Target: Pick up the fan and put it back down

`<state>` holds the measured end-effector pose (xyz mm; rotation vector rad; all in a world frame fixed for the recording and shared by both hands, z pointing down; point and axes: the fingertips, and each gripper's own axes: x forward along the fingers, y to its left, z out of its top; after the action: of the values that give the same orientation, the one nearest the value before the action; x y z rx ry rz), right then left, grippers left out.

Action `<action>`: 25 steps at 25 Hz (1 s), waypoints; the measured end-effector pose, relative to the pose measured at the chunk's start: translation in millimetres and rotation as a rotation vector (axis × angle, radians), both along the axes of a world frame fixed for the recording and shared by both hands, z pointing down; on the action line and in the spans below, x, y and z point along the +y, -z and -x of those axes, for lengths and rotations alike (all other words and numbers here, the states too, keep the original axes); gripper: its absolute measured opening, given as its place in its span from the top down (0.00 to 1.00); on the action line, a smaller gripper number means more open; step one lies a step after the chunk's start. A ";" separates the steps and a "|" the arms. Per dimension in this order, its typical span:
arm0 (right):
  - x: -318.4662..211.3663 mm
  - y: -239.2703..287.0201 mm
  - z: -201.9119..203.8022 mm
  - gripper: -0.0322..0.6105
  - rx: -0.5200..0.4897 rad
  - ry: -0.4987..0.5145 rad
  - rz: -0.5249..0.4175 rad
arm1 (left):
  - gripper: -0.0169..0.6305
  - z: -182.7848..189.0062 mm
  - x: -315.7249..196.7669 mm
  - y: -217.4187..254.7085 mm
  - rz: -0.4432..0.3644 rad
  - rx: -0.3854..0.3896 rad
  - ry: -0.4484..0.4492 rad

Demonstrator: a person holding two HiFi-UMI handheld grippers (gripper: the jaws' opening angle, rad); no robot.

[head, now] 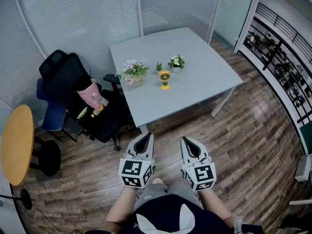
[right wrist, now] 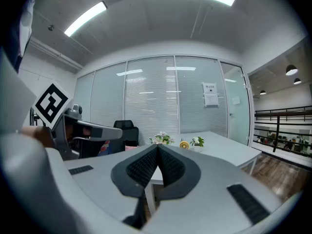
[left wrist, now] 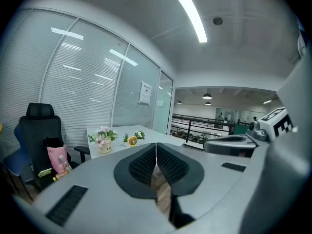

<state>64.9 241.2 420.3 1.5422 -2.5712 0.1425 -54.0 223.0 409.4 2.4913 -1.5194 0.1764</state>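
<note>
The fan (head: 165, 79) was in neither gripper. The left gripper (head: 146, 136) had its jaws pressed together with nothing between the ribbed black pads, and the right gripper (head: 185, 140) was closed and empty in the same way. Both were held close in front of the person, side by side and tipped slightly downward, over the wooden floor (head: 243, 145) short of the table's near edge.

Beyond them stood the grey table (head: 200, 84), and the fan was upright near the middle of it, well apart from both grippers. It was small and yellow, with a round head on a short base. Just beside it on the left was a pot of pink flowers (head: 132, 73). Behind it stood a tiny green plant (head: 159, 66) and a white-flowered plant (head: 176, 62). Left of the table was a black office chair (head: 73, 89) with a pink bag (head: 90, 93) on its seat, and a round wooden table (head: 17, 144) stood further out.

The fan looked like light, stiff plastic, easy to lift but top-heavy enough to tip if nudged. The round grille seemed the weaker part and likely to flex or slip. The safer hold would probably be on the narrow neck or base below the head, approached from the open right side, clear of the flower pot. The task had not yet begun.
</note>
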 end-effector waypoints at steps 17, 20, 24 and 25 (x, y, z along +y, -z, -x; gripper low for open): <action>-81.9 -26.6 14.2 0.94 -0.026 -0.021 0.074 | 0.94 20.4 -63.1 -34.2 0.086 -0.012 -0.024; -108.8 -29.8 15.1 0.94 -0.024 -0.018 0.086 | 0.94 22.0 -87.1 -34.5 0.087 -0.017 -0.022; -146.7 -38.2 15.7 0.88 -0.033 0.004 0.114 | 0.94 18.9 -121.4 -34.7 0.088 -0.015 -0.016; -156.3 -39.9 15.7 0.86 -0.036 0.011 0.120 | 0.94 17.4 -130.3 -35.4 0.089 -0.017 -0.016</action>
<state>49.2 85.0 460.1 1.4962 -2.5464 0.3197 -71.4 92.7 444.8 2.4389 -1.4655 0.2626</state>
